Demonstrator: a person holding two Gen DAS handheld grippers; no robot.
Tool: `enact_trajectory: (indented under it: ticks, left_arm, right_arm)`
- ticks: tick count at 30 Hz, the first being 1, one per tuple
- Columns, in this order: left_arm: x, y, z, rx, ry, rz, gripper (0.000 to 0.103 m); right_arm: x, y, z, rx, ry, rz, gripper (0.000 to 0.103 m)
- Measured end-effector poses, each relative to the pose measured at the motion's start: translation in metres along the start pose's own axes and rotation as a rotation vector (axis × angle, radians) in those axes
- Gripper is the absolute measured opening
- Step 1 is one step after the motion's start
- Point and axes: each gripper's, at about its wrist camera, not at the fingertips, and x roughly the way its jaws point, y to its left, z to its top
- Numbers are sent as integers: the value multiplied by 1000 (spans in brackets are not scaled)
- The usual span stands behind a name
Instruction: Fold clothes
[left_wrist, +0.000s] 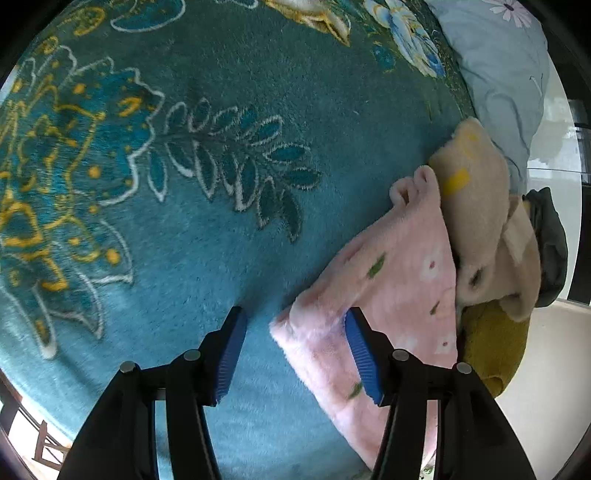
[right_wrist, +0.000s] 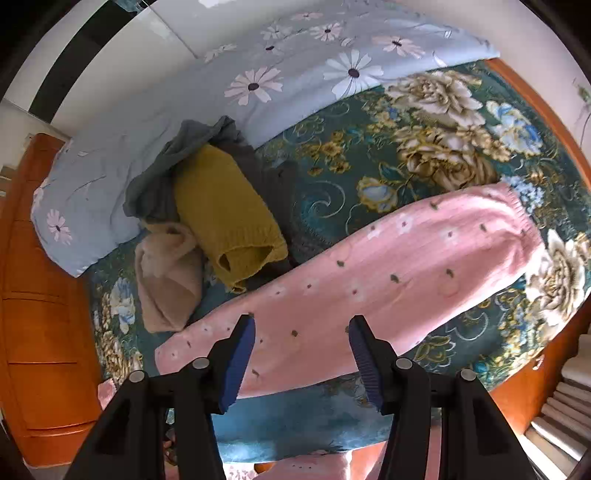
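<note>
So far the pink floral trousers lie folded lengthwise just ahead of the right gripper, jaws apart, empty. Beyond-left, the mustard sweater and beige garment wait unfolded. Left gripper hovers released over the hem.

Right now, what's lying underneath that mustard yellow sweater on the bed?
The yellow sweater lies on a grey garment, whose folds show around it, and beside a beige fleece. Whatever is directly beneath it is covered; the teal blanket presumably runs underneath.
</note>
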Motion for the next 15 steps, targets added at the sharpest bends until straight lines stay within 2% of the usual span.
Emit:
enact_trajectory:
  ticks: [6,10,12,15]
  left_arm:
    - [11,-4,-18,-4,29,-65,47]
    - [16,3,-23,-77,20,-80,30]
    - [15,2,-23,-88,15,-94,12]
    - [9,-12,-25,-60,-11,-68,8]
  right_arm:
    - [-5,12,-2,-25,-2,-24,57]
    - [-4,14,-6,-53,2,-28,57]
    - [-5,9,-6,-50,-2,-23,57]
    - [-7,-2,-4,-23,-10,-7,57]
